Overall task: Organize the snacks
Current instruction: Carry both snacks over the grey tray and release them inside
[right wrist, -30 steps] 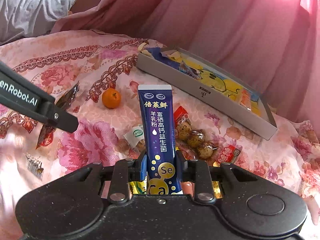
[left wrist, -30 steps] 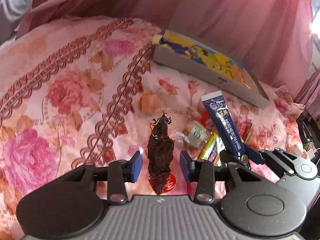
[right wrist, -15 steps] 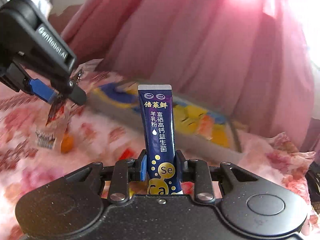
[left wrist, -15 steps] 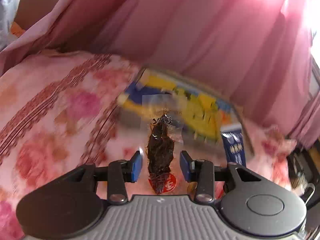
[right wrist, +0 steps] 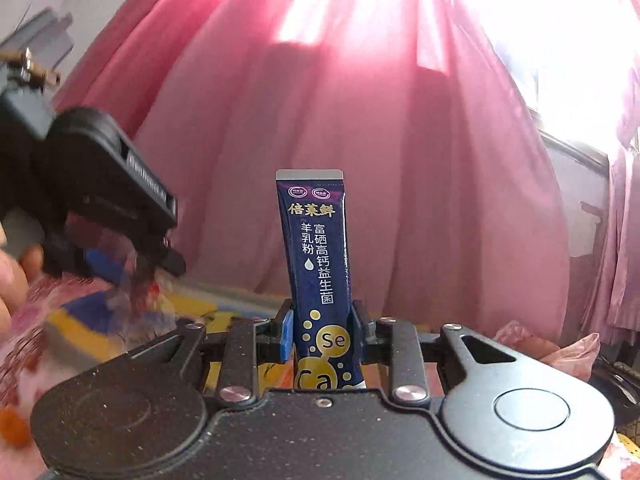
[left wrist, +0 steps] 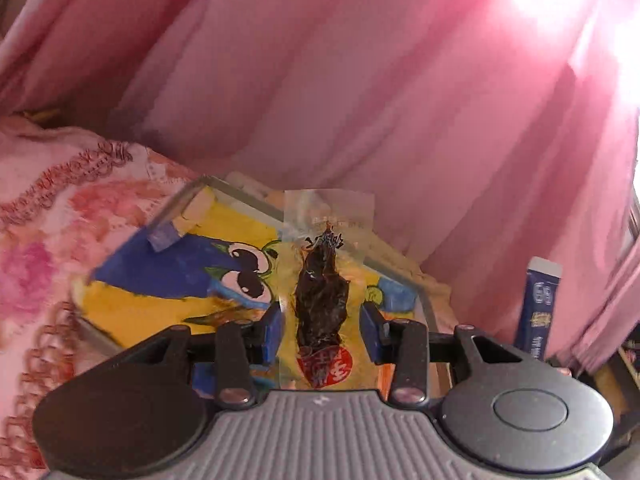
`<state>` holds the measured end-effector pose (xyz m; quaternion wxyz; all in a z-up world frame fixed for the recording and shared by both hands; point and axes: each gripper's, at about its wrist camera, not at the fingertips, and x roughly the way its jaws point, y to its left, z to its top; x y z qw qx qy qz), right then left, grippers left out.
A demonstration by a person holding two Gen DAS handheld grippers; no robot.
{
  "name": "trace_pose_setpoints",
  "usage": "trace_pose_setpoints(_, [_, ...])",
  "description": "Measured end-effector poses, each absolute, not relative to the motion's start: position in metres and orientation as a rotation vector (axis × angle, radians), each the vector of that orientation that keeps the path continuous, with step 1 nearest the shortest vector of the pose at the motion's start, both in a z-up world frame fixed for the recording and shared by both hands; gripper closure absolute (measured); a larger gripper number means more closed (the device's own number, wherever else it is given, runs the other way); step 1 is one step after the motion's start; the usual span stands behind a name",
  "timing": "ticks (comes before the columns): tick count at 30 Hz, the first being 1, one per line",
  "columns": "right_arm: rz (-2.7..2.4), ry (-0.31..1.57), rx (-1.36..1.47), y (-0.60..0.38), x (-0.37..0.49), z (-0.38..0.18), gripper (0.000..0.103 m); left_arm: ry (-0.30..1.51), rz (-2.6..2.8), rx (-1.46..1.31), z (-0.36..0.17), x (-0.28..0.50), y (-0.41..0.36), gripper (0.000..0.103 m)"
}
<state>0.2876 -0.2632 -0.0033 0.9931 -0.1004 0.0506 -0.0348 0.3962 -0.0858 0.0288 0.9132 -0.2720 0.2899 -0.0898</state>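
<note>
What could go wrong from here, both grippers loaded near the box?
1. The left gripper seems to hold only the clear packet by its film; it may slip or land outside the box.
2. The right gripper holds the blue sachet low; its tall free end could catch the left gripper nearby.

Strong daylight pushes through the pink curtain (right wrist: 400,128) from behind and blows out to white glare at the upper right of both views (everything takes a rosy cast), while fisheye bending curves the edges and motion blur smears the bedspread (left wrist: 48,240).
</note>
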Motion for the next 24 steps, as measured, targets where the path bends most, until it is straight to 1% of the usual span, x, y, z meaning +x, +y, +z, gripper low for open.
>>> trace_pose_setpoints(9, [-0.125,0.131,-0.049,-0.287,0.336,-0.015,0.073,0.668,-0.133,-0.551,-0.003,0.435,-0.095,0.059])
trace_pose_setpoints(20, [-0.134,0.251,-0.009,-0.295,0.370,-0.041,0.073,0.712,-0.104,-0.493,-0.019,0.451,-0.105,0.058])
trace_pose_setpoints(24, [-0.126,0.270,-0.014,-0.293,0.373,-0.049,0.070,0.714,-0.102,-0.467,-0.021,0.452,-0.108,0.057])
